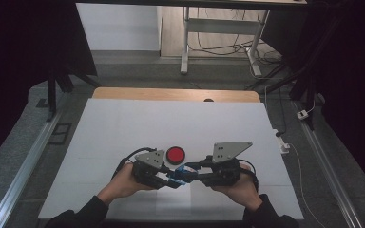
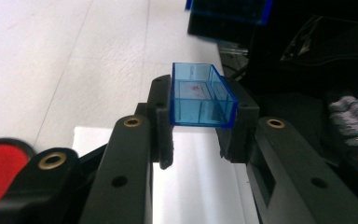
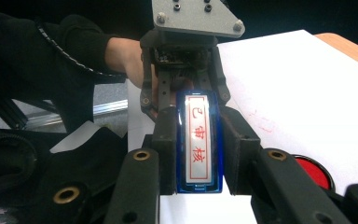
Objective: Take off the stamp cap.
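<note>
Left gripper (image 1: pixel 171 181) grasps the blue cap (image 2: pixel 200 95); right gripper (image 1: pixel 190 175) clenches the blue stamp (image 3: pixel 199 142). Red pad (image 1: pixel 175 154) lies just beyond.

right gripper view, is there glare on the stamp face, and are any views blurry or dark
Right gripper view: a bright glare streak runs along the left edge of the stamp, red characters still readable. Left gripper view: blue cap sharp, background soft. High view: table evenly lit, surroundings dark.
</note>
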`<state>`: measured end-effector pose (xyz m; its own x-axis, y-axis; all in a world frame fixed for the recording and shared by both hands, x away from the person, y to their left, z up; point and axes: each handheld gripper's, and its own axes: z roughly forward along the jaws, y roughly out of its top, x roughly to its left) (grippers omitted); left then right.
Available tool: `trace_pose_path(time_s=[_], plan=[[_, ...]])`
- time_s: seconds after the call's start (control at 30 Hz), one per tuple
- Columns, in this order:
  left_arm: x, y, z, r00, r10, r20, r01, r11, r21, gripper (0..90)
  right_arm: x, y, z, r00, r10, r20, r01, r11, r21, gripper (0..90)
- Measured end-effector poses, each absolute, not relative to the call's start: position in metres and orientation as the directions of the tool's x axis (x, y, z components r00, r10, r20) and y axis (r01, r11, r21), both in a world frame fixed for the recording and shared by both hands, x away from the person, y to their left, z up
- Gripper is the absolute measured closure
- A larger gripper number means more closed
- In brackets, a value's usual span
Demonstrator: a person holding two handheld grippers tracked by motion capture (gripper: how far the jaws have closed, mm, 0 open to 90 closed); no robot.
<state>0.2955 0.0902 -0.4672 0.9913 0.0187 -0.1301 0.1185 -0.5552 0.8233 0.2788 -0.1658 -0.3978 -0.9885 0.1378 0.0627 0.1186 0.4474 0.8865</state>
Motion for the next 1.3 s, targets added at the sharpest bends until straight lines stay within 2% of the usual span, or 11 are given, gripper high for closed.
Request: trace_pose_path(time_s=[0.2,0.47,0.8,1.03,1.3], plan=[[0.295,0.095,-0.465,0.985,0.088,-0.151,0.174,-0.573,0.801,68.6,0.28,-0.168,-0.4,-0.984,0.168,0.059,0.129,0.443,0.887,70.2],[0.288,0.104,-0.458,0.975,0.182,-0.13,0.213,-0.583,0.784,68.5,0.28,-0.17,-0.4,-0.977,0.204,0.058,0.143,0.433,0.89,70.2],[0.282,0.118,-0.456,0.955,0.255,-0.149,0.273,-0.566,0.778,68.5,0.28,-0.174,-0.399,-0.967,0.25,0.04,0.144,0.416,0.898,70.2],[0.272,0.129,-0.455,0.941,0.324,-0.101,0.278,-0.565,0.777,68.4,0.282,-0.174,-0.402,-0.963,0.268,0.04,0.156,0.426,0.891,70.2],[0.26,0.151,-0.454,0.912,0.384,-0.142,0.337,-0.509,0.792,68.4,0.281,-0.172,-0.403,-0.959,0.28,0.033,0.159,0.442,0.883,70.2]])
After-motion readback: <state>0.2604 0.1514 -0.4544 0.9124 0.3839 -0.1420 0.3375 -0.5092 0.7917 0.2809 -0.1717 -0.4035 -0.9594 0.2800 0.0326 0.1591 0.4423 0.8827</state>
